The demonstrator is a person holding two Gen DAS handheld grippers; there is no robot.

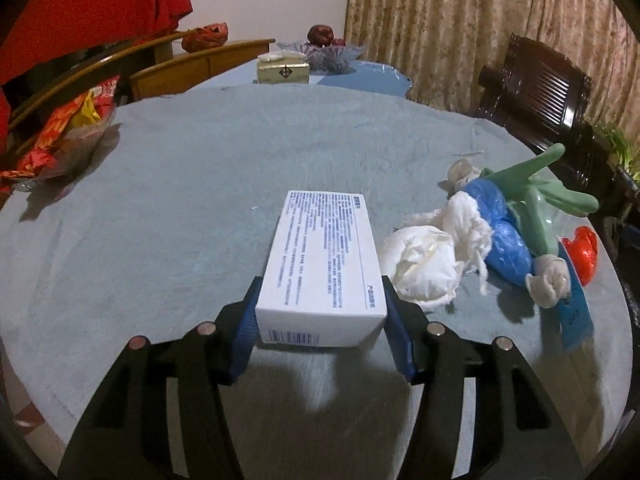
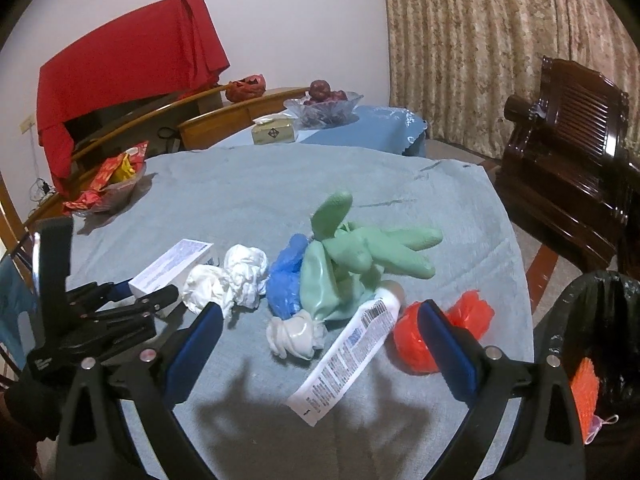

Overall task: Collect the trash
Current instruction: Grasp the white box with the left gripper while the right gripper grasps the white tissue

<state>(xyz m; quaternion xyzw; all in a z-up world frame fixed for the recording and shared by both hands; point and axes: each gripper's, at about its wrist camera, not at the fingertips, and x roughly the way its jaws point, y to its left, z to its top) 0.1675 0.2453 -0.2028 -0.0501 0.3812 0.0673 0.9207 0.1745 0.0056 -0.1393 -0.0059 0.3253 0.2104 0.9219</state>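
Observation:
A white printed box (image 1: 320, 264) lies lengthwise on the grey-blue tablecloth (image 1: 192, 184). My left gripper (image 1: 320, 284) has its blue pads (image 1: 246, 320) against both long sides of the box's near end. The right wrist view shows the same box (image 2: 172, 264) at the left. To its right sit crumpled white tissues (image 2: 228, 280), a blue plastic wad (image 2: 286, 280), a green rubber glove (image 2: 372, 256), a white tube (image 2: 348, 352) and a red plastic bag (image 2: 468, 320). My right gripper (image 2: 320, 310) hangs open above the tube, touching nothing.
A black-lined bin (image 2: 600, 340) stands off the table's right edge. A bowl of red snack packets (image 2: 112, 188) sits at the far left. Beyond are a tissue box (image 2: 274, 132), a fruit bowl (image 2: 324, 108) and a dark wooden chair (image 2: 568, 160).

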